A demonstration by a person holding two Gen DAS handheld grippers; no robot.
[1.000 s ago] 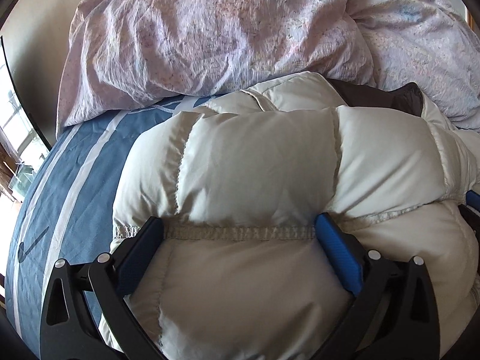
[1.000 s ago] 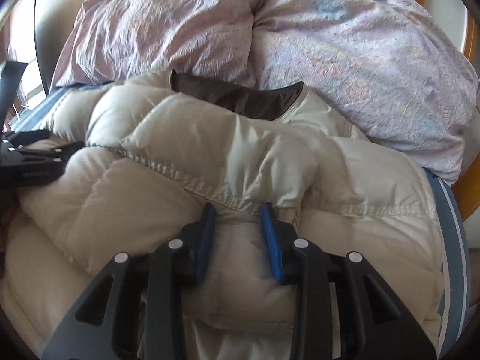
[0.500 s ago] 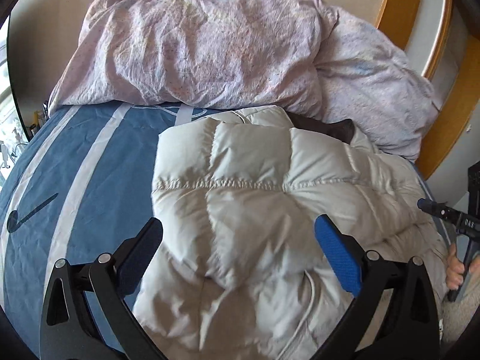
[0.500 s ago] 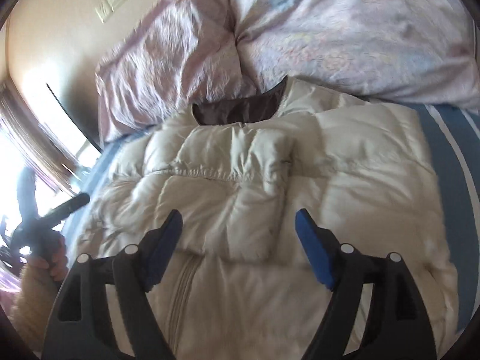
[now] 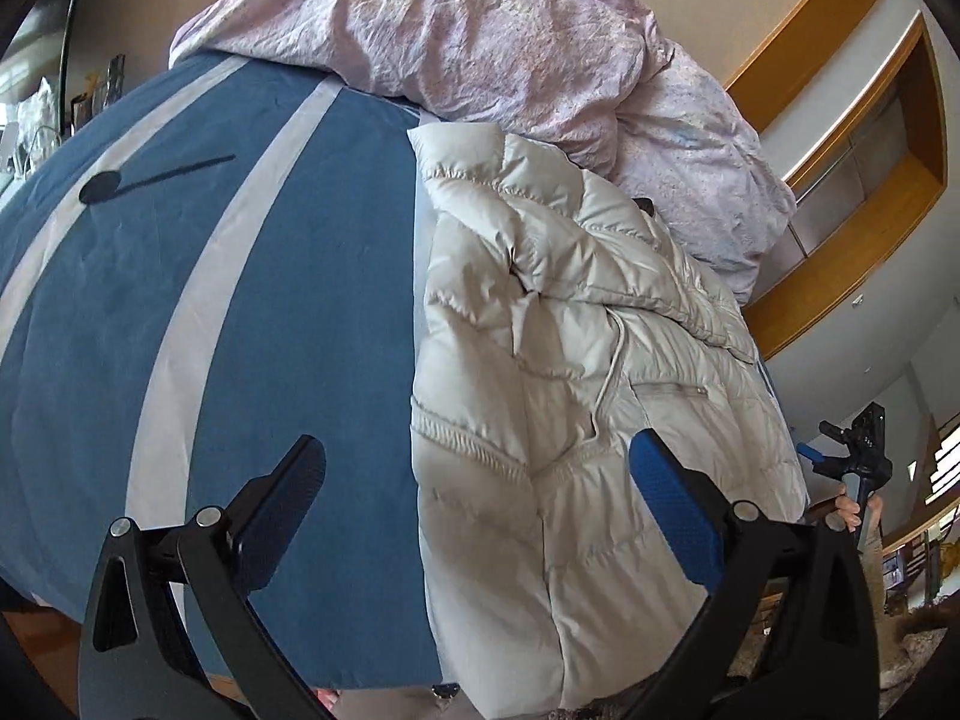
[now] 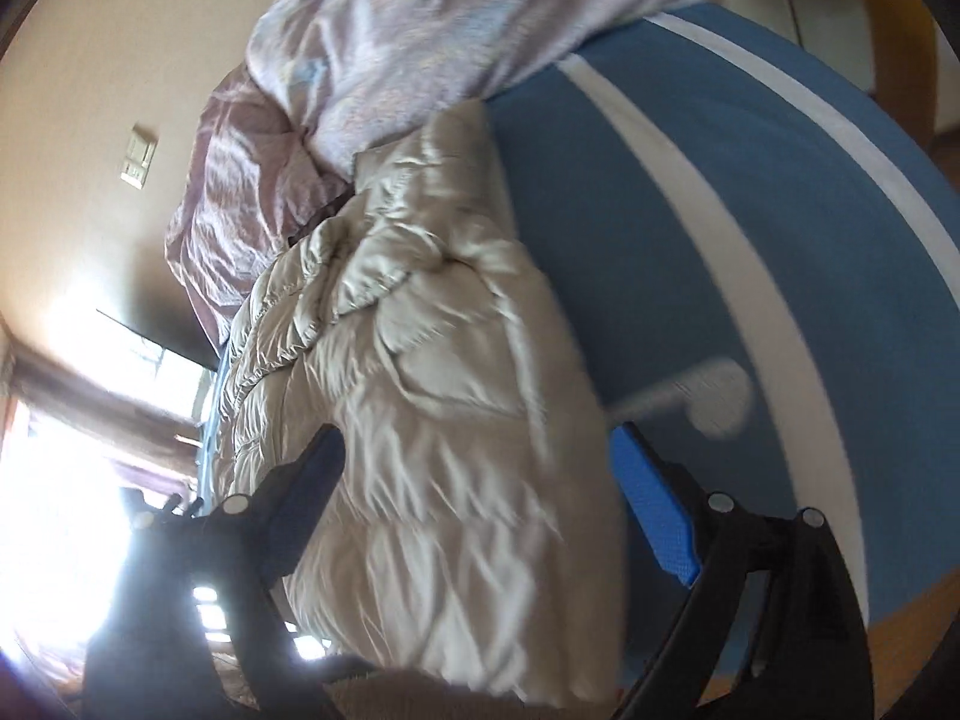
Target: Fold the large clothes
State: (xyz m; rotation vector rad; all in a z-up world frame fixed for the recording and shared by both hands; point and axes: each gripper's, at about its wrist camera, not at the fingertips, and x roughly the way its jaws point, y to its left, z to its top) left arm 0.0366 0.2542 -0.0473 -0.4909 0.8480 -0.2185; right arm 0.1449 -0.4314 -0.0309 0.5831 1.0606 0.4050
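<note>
Item: cream puffer jacket, centre-right of the left wrist frame on the blue striped bedcover, sides folded inward, lengthwise fold I judge outstanding; my left gripper released and empty, right gripper opening, nothing between.

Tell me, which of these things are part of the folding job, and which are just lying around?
Part of the job:
- cream puffer jacket
- left gripper, jaws open, empty
- right gripper, jaws opening, holding nothing

Just lying about:
- pink duvet
- blue striped bedsheet
- wall switch
</note>
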